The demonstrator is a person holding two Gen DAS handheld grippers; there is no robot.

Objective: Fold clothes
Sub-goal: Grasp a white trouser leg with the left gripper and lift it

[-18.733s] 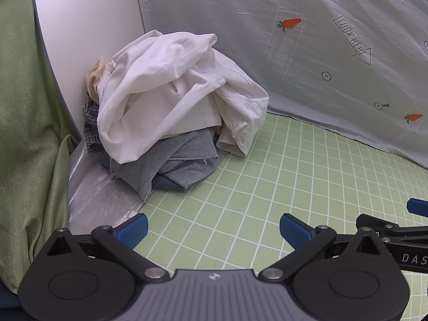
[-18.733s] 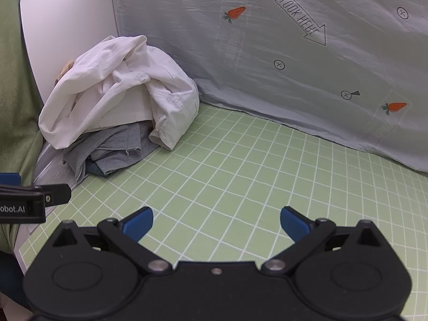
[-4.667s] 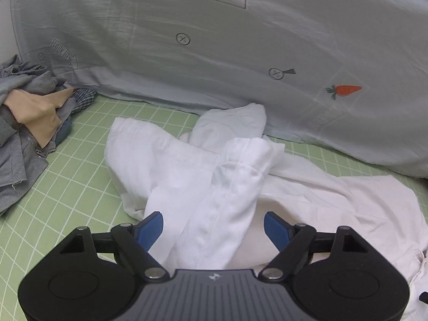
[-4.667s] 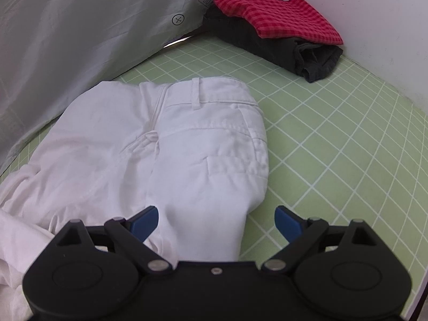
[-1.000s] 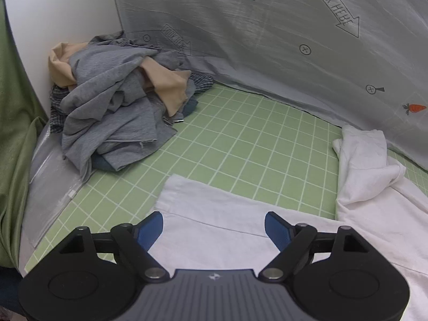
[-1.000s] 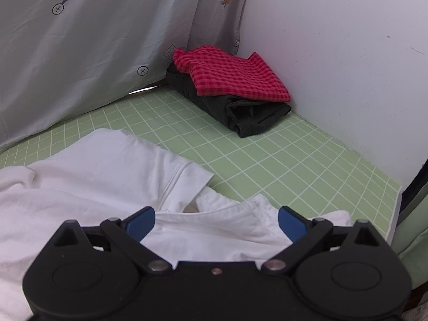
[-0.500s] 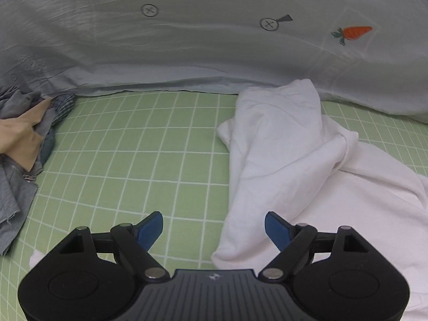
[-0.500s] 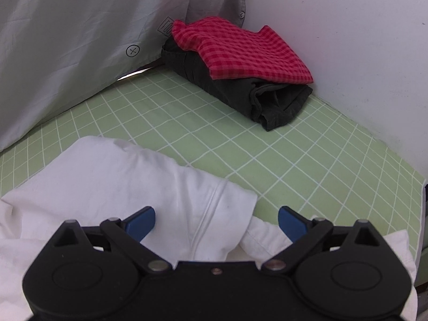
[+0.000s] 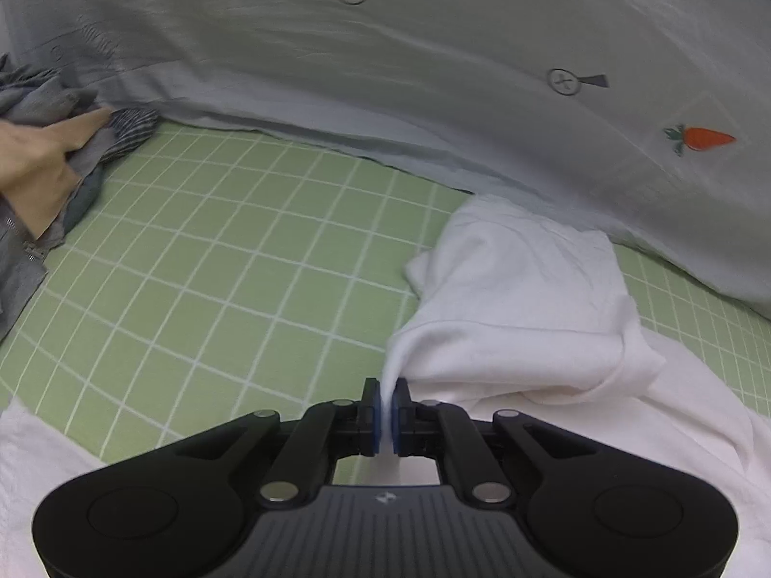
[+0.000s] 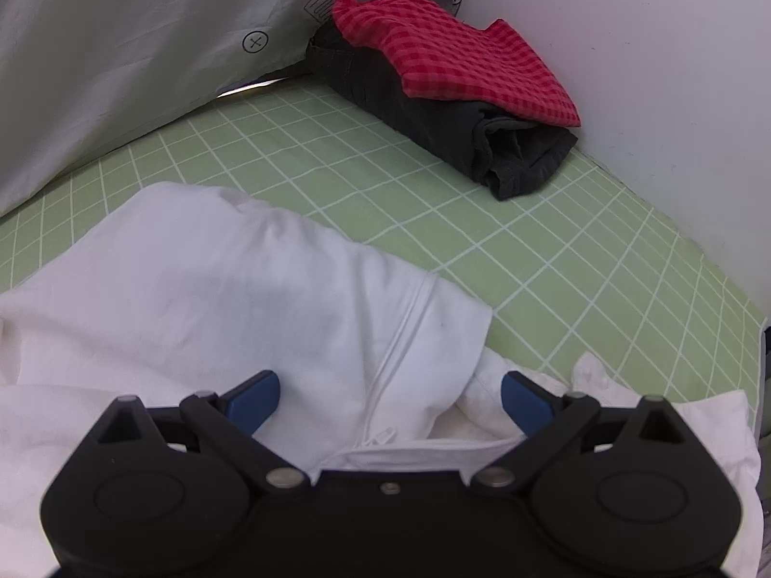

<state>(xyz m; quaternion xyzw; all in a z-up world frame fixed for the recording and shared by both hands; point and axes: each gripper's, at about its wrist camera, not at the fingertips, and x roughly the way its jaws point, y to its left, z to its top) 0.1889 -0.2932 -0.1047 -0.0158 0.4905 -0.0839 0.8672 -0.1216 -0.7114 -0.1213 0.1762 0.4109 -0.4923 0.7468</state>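
A white garment [image 9: 520, 298] lies crumpled on the green grid mat [image 9: 217, 265]. My left gripper [image 9: 385, 395] sits low at the garment's left edge. Its jaws are closing, and the blue pads pinch a fold of the white cloth between them. In the right wrist view the same white garment [image 10: 231, 289] spreads under my right gripper [image 10: 390, 397]. That gripper is open, its blue fingertips [image 10: 255, 397] hovering just above a seamed end of the cloth without pressing on it.
A heap of grey and beige clothes [image 9: 33, 154] lies at the far left. A red checked cloth [image 10: 453, 58] rests on a folded dark garment [image 10: 506, 149] by the white wall [image 10: 650, 48]. A grey printed sheet [image 9: 385, 72] hangs along the back.
My left gripper has come down onto the white garment's edge and gone from open to shut on a fold. The right gripper has sunk closer to the cloth, still open.
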